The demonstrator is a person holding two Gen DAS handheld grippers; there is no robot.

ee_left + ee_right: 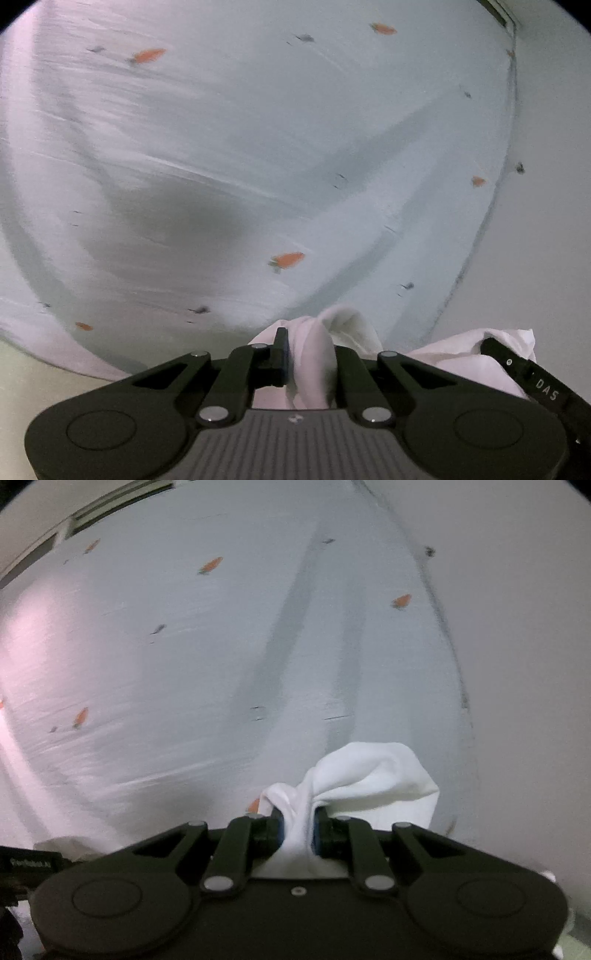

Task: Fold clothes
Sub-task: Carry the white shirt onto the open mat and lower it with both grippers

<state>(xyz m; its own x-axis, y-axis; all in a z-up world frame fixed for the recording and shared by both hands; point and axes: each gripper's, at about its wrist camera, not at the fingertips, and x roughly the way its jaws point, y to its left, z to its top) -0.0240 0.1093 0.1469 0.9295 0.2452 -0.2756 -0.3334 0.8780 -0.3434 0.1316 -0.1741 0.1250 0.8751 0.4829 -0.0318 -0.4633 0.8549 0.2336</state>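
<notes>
Most of what can be seen is one pale garment (258, 147), whitish blue with small orange carrot shapes and dark specks, stretched out wide in front of both tools and smeared by motion, so its weave, seams and outline are hard to read. What it hangs over or rests on cannot be made out; only plain grey-white background shows past its far edge, with a dark strip high in one corner that is too blurred to name. The left tool (310, 365) is pressed together on a bunched white fold of the garment, the cloth squeezed between its pads and spilling out above them. The right tool (298, 830) likewise pinches a twisted white wad of the same cloth, with a loose corner puffing up just beyond its tips. A bit of the other tool's black body pokes in at the lower edge of each view, so the two stand near each other. The garment's one clear edge runs as a dark curved hem down the side, and past it lies bare, open room.
</notes>
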